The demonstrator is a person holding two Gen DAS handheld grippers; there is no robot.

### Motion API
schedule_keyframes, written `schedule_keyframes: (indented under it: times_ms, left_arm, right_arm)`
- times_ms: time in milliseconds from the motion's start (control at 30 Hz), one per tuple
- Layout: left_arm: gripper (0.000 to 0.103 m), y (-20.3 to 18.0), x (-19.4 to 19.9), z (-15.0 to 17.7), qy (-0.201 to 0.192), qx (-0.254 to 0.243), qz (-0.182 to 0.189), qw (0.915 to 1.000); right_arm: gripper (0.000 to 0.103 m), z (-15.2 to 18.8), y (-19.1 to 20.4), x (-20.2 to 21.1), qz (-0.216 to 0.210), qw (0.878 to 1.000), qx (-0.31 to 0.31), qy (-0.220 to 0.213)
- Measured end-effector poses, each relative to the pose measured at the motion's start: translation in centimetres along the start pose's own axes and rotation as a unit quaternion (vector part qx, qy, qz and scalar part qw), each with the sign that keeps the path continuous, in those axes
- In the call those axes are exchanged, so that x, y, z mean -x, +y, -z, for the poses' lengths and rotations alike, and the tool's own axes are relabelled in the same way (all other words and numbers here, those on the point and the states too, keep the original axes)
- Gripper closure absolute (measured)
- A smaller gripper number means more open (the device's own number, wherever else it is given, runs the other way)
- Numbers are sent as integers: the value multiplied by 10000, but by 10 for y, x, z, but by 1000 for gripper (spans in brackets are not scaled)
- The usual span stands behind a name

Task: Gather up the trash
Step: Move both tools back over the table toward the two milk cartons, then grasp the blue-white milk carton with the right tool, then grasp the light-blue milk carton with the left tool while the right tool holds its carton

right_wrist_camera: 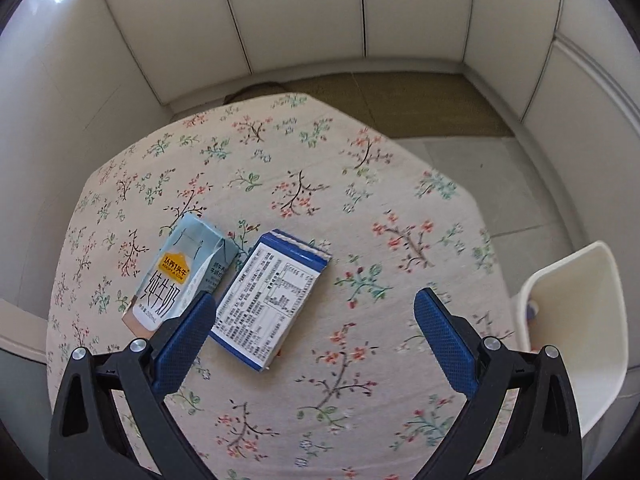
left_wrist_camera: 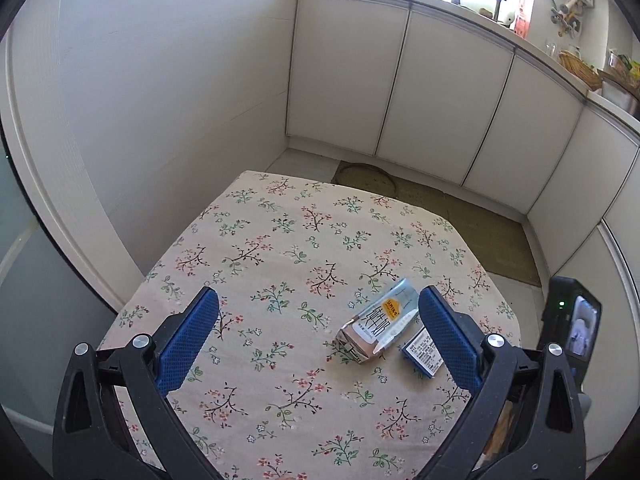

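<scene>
- Left gripper: jaws spread wide, holding nothing, above the floral tablecloth.
- Two cartons lie side by side, flat: a crushed milk carton at 9 o'clock of the blue-and-white carton, partly hidden by a finger.
- Right gripper: wide apart, empty.
- One white bin at 3 o'clock, cut off; its contents unclear.

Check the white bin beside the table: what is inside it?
The white bin shows mostly bare inner wall. A small bluish object sits low at its near edge, too small to identify. The bottom is hidden by the rim.
</scene>
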State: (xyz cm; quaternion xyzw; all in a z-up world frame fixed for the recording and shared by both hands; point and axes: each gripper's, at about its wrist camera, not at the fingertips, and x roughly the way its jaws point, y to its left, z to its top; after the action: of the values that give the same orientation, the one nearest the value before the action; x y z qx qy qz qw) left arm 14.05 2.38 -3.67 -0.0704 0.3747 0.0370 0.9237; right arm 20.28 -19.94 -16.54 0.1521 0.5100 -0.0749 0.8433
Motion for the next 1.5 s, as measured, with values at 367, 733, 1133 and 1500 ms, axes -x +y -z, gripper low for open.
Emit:
schedule_keyframes:
  times_ms: [367, 733, 1133, 1500]
  left_arm:
    - [7, 9, -24, -11, 117, 121, -174, 9997]
    - [7, -11, -54, -15, 407, -102, -58, 9991]
    - [7, -83, -153, 23, 1855, -1703, -45, 9678]
    - [9, -103, -204, 46, 1795, -2836, -489, 9407]
  right_arm:
    - [6, -3, 19, -66, 45, 9966, -445, 688]
    - [46, -2, 12, -60, -83, 9991, -109, 393]
    - [46, -11, -57, 16, -408, 9989, -189, 165]
    - [46, 9, -84, 49, -676, 9974, -147, 193]
